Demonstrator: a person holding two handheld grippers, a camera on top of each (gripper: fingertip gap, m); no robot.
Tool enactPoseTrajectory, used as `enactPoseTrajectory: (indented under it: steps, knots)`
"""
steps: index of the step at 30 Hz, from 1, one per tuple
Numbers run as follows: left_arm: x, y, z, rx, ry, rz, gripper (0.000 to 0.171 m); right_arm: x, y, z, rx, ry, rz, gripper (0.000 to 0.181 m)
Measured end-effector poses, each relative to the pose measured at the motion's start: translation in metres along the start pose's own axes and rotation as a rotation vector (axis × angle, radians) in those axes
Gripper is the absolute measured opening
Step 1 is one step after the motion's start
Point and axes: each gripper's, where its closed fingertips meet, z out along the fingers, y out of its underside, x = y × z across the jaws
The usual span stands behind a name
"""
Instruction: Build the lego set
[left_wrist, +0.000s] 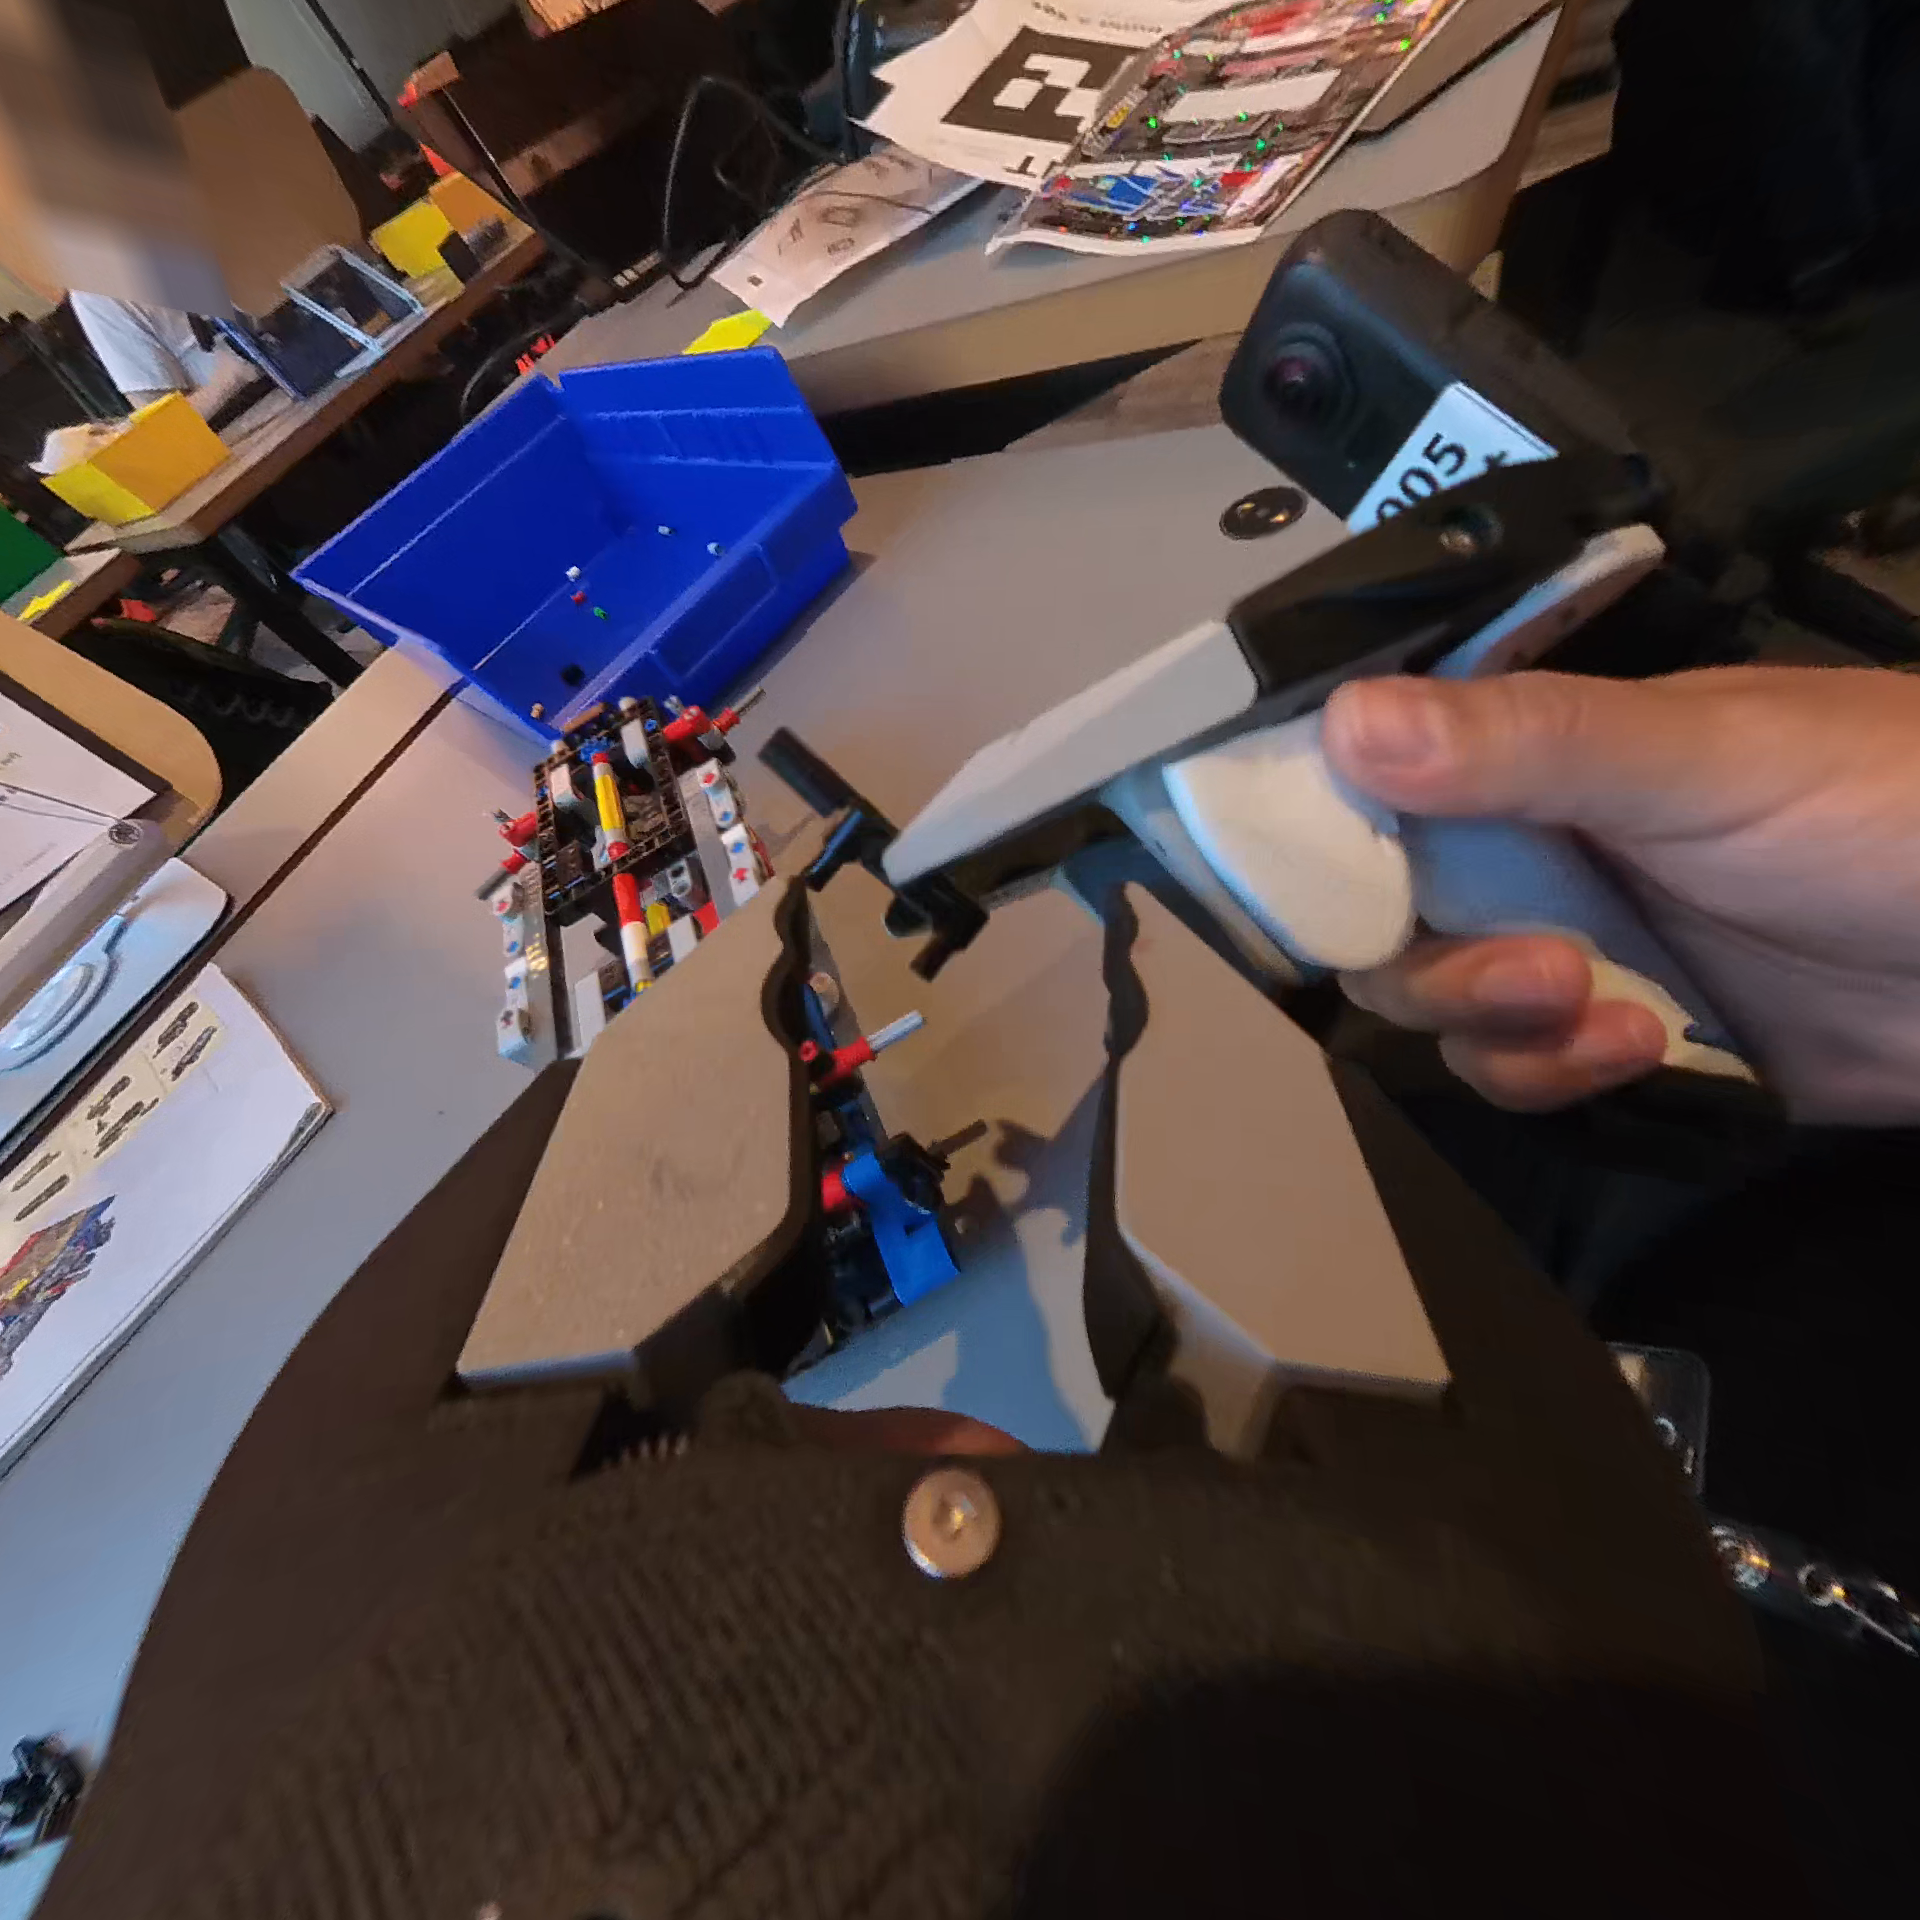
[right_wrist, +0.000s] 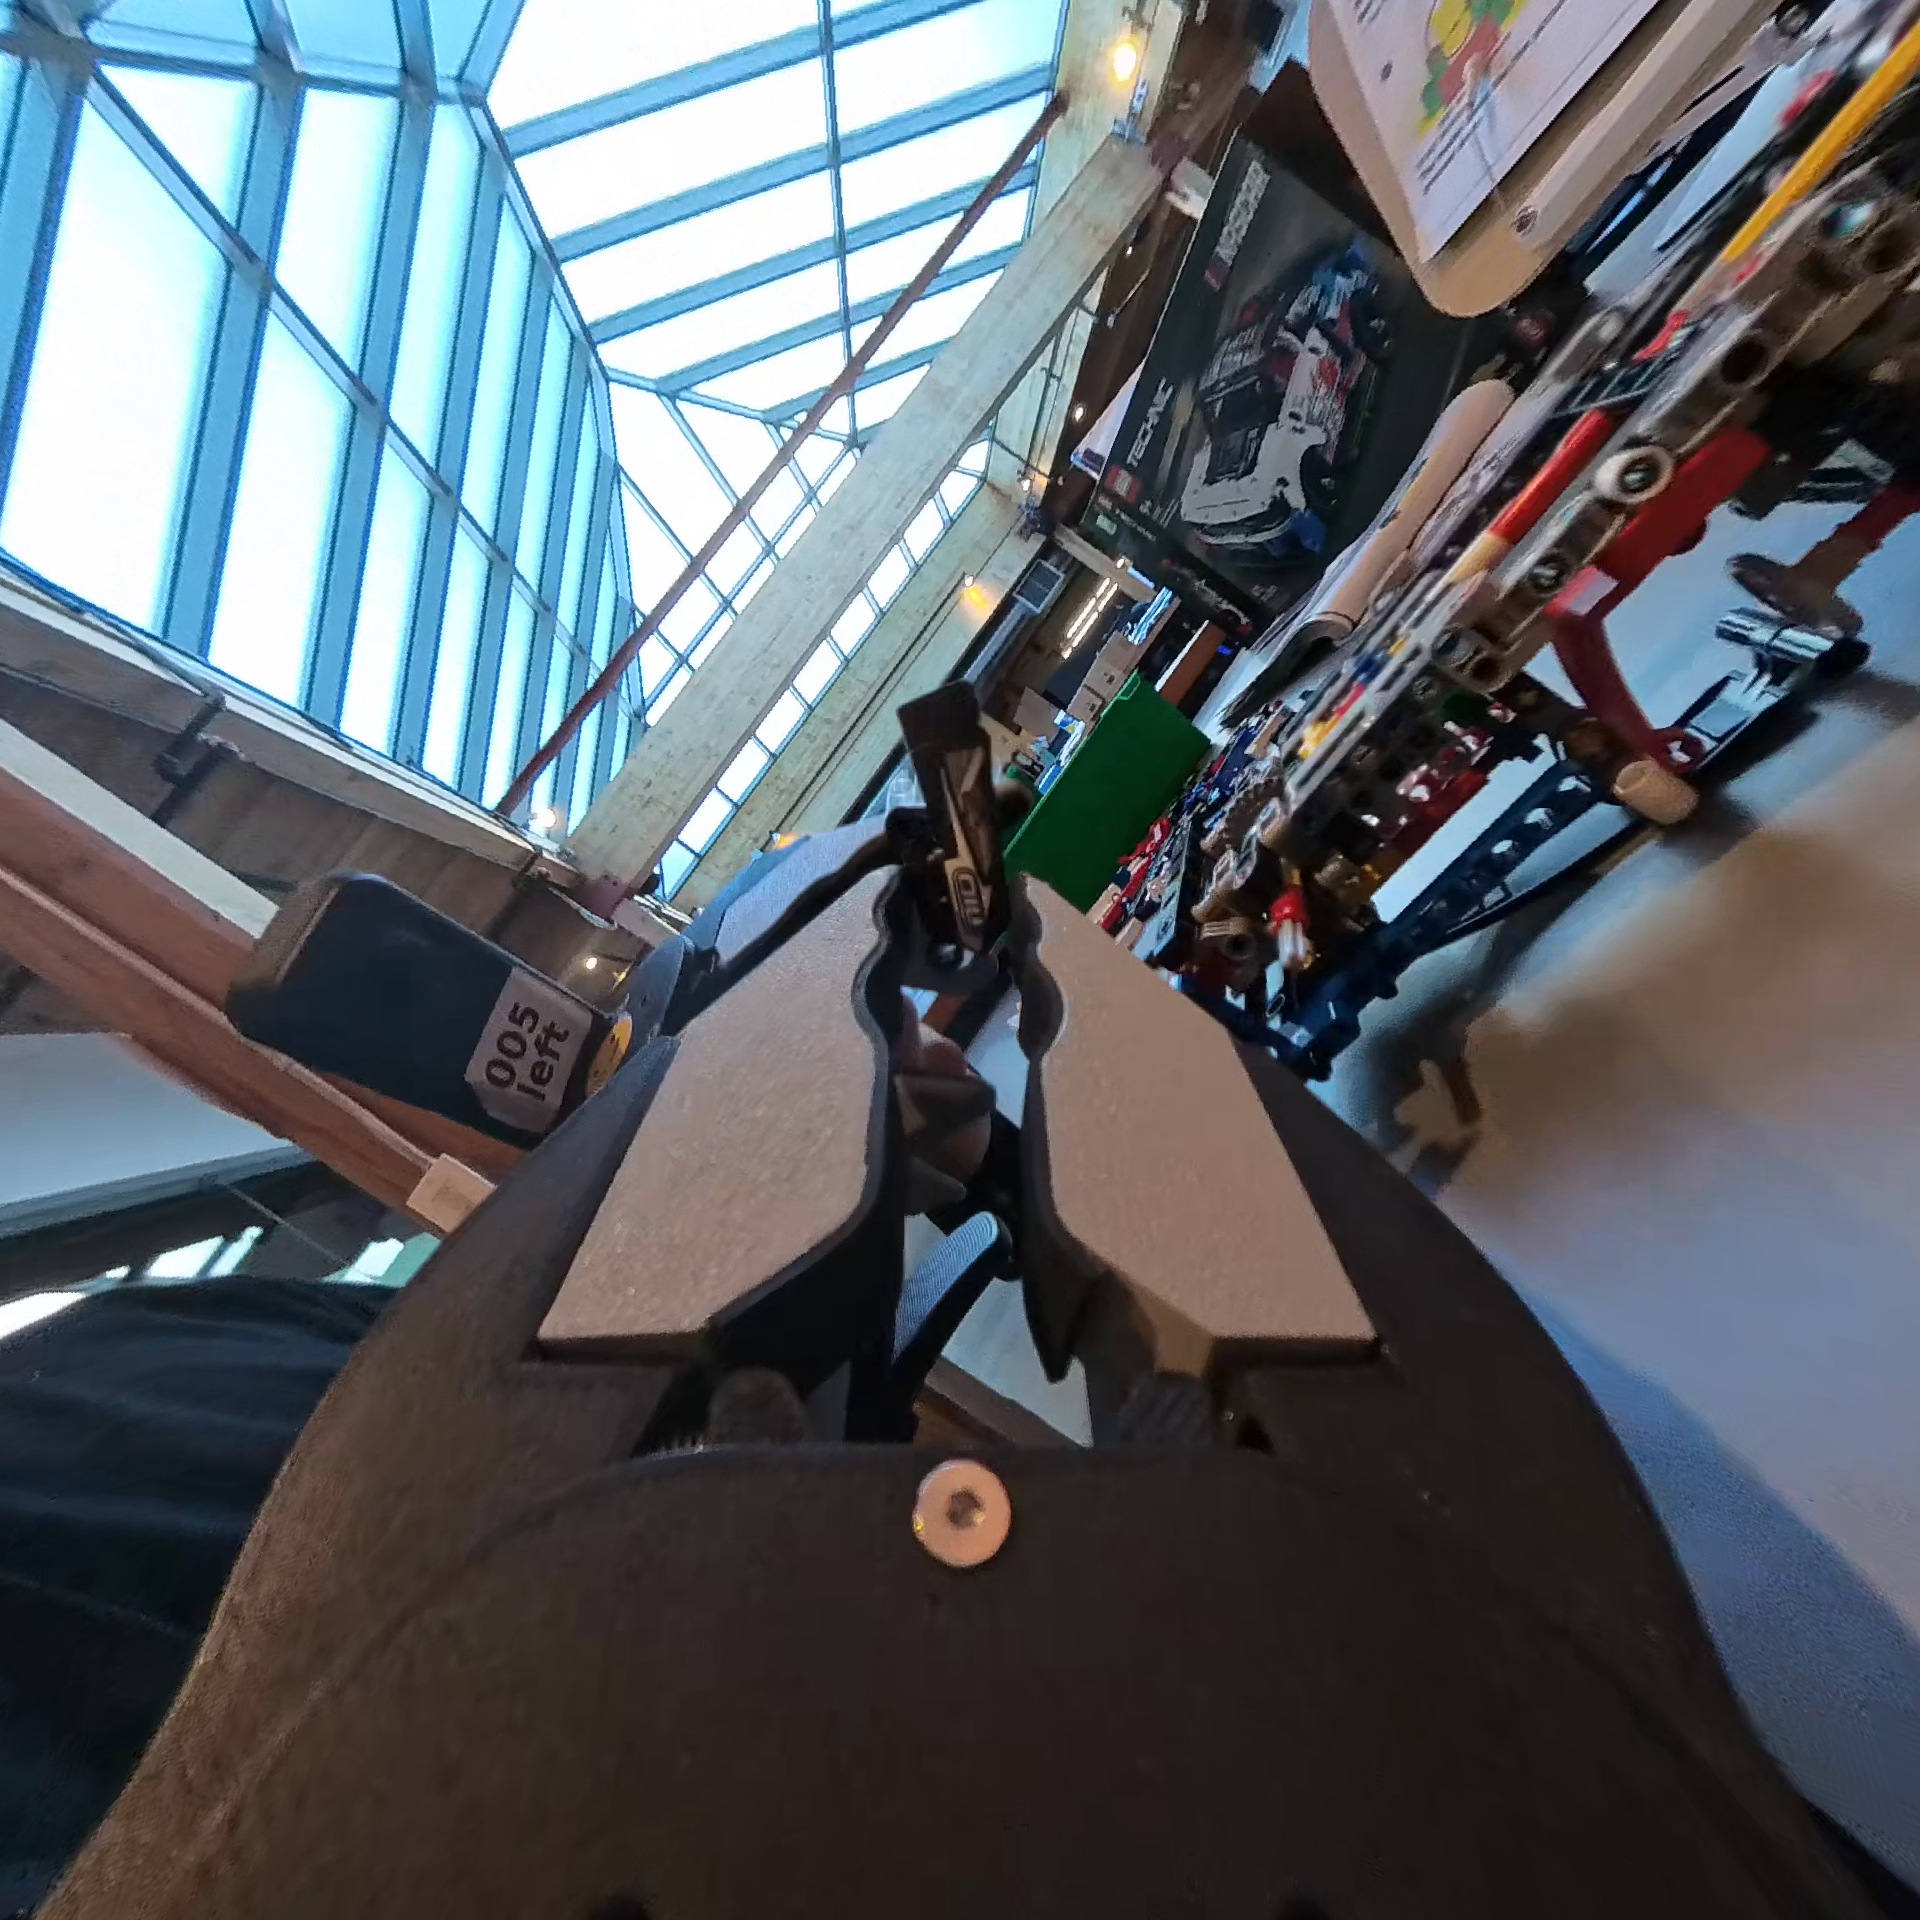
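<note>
A: We see our left gripper (left_wrist: 951, 971) spread wide above the grey table (left_wrist: 395, 935), with a small blue, black and red Lego sub-assembly (left_wrist: 883, 1195) between its fingers, close against the left one. Whether anything grips it we cannot tell.

B: And our right gripper (right_wrist: 951, 925) is drawn in narrow, pinching a small black Lego piece (right_wrist: 954, 831) at its fingertips, lifted off the table. From the left wrist view that same piece (left_wrist: 831, 810) hangs just beside the main model.

A: The main Lego chassis (left_wrist: 623, 862), black with red, yellow and white parts, lies in the table's middle, its far end at the open front of a blue bin (left_wrist: 592, 551).

B: An open instruction booklet (left_wrist: 135, 1164) lies at the table's left edge, and a person's hand (left_wrist: 1621, 883) holds our right gripper's handle.
</note>
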Motion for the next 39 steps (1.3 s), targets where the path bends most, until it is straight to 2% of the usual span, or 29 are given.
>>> enactPoseTrajectory:
  steps: [6,11,13,15,18,20,24,26,28,30,32,33,35,37,39]
  knots:
    - [-0.008,0.005,0.012,0.020,0.011,0.006,0.047,0.009,0.003,0.003,-0.058,-0.003,-0.021,0.008]
    - [-0.007,0.015,0.025,-0.020,0.008,0.104,0.042,0.024,0.000,-0.006,-0.110,0.012,-0.016,0.009]
    - [0.000,0.016,0.028,-0.028,0.056,0.107,0.031,0.030,-0.009,-0.011,-0.102,0.054,-0.076,0.008]
    - [0.002,0.013,0.030,-0.035,0.072,0.109,0.037,0.029,-0.018,-0.017,-0.133,0.064,-0.131,0.004]
    - [-0.002,-0.001,0.020,-0.004,0.120,0.107,0.038,0.048,-0.036,-0.031,-0.174,0.186,-0.216,0.003]
    - [-0.009,-0.007,0.014,-0.003,0.172,0.064,0.037,0.065,-0.048,-0.042,-0.209,0.265,-0.212,0.003]
    - [-0.052,0.008,0.013,-0.081,0.145,0.048,0.040,0.089,-0.058,-0.057,-0.334,0.333,-0.129,0.004]
    - [-0.084,0.026,0.019,-0.176,0.117,0.008,0.048,0.102,-0.060,-0.065,-0.394,0.379,-0.100,0.004]
    - [-0.097,0.038,0.025,-0.258,0.188,-0.084,0.053,0.107,-0.059,-0.067,-0.447,0.371,-0.039,0.004]
    - [-0.095,0.044,0.031,-0.350,0.291,-0.177,0.062,0.112,-0.062,-0.066,-0.455,0.372,-0.018,0.004]
    - [-0.091,0.049,0.032,-0.439,0.305,-0.195,0.072,0.111,-0.065,-0.061,-0.424,0.354,-0.014,0.004]
    - [-0.086,0.050,0.030,-0.453,0.297,-0.176,0.080,0.109,-0.066,-0.059,-0.402,0.342,-0.013,0.004]
    - [-0.082,0.051,0.026,-0.445,0.226,-0.100,0.083,0.104,-0.064,-0.055,-0.377,0.310,0.000,0.004]
    - [-0.084,0.056,0.022,-0.424,0.134,-0.035,0.082,0.098,-0.058,-0.051,-0.382,0.269,0.030,0.003]
    - [-0.079,0.069,0.020,-0.453,0.131,-0.043,0.080,0.096,-0.052,-0.048,-0.409,0.255,0.042,0.003]
